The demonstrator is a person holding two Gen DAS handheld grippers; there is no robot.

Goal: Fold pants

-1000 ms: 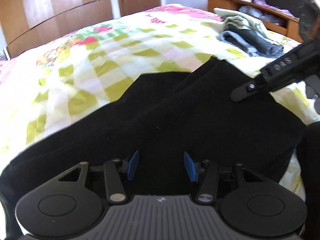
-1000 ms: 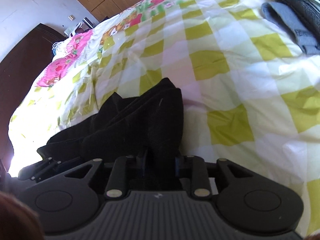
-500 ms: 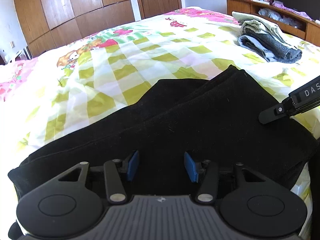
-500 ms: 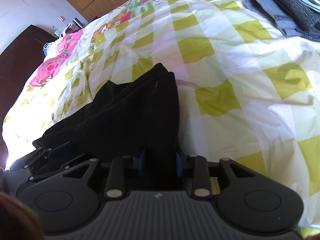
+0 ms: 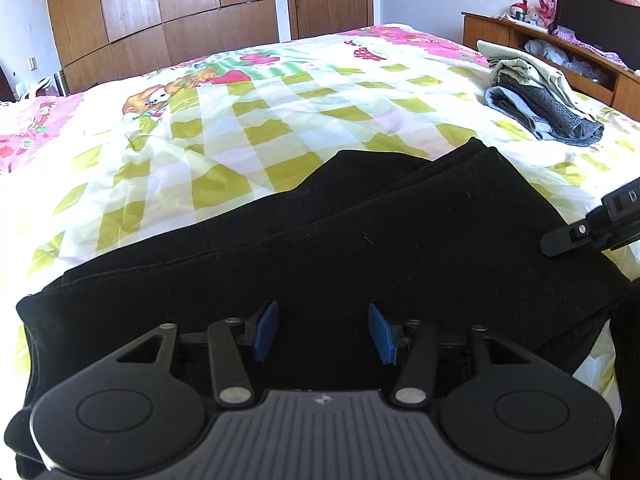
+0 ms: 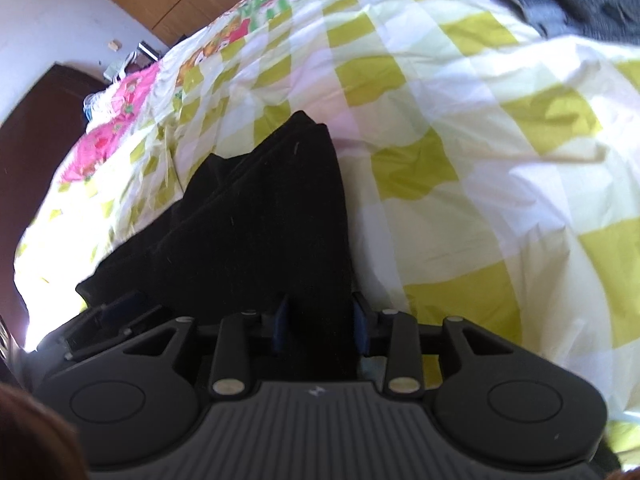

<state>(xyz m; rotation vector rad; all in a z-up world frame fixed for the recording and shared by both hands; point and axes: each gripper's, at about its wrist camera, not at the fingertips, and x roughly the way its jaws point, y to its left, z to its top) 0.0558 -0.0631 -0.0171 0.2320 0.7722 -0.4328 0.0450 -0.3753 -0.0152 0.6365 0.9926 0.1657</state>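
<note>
A: Where are the pants?

B: Black pants lie folded on the checked bedspread, near the bed's front edge, well apart from the stack of folded clothes.

A: Left gripper?

B: Left gripper has its blue pads spread over the cloth, nothing pinched.

A: Right?

B: Right gripper jaws are opening. The pants' right edge sits between the pads; can't tell if they still press it.
</note>
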